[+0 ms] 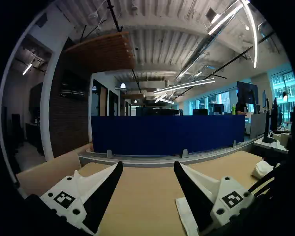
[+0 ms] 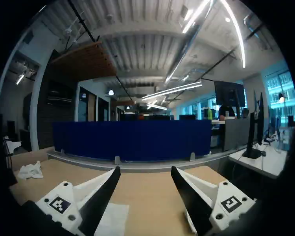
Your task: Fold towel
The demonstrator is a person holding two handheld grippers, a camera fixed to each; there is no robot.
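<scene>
Spread wide and pinching nothing, your left gripper [image 1: 147, 163] and right gripper [image 2: 145, 168] are hovering low over the pale wooden desktop [image 1: 147, 204], both looking level across it rather than down. That attitude is likely leaving you room to line up before dipping to the cloth. Beyond the far edge, a long dark blue fabric divider panel [image 1: 167, 135] is closing off the desk, so the working surface is running clear in front of both sets of fingers.

Closer in, the flat white towel [image 1: 182, 214] is lying on the desktop at the bottom of each view. It is sitting under the right-hand finger in the left gripper view and beside the left-hand finger [image 2: 114, 218] in the right gripper view. You are probably flanking it, one gripper per side, ready for a corner each. Folding is not yet begun. A small crumpled white cloth [image 1: 262, 169] is resting well apart at the desk's edge, out of the way.
</scene>
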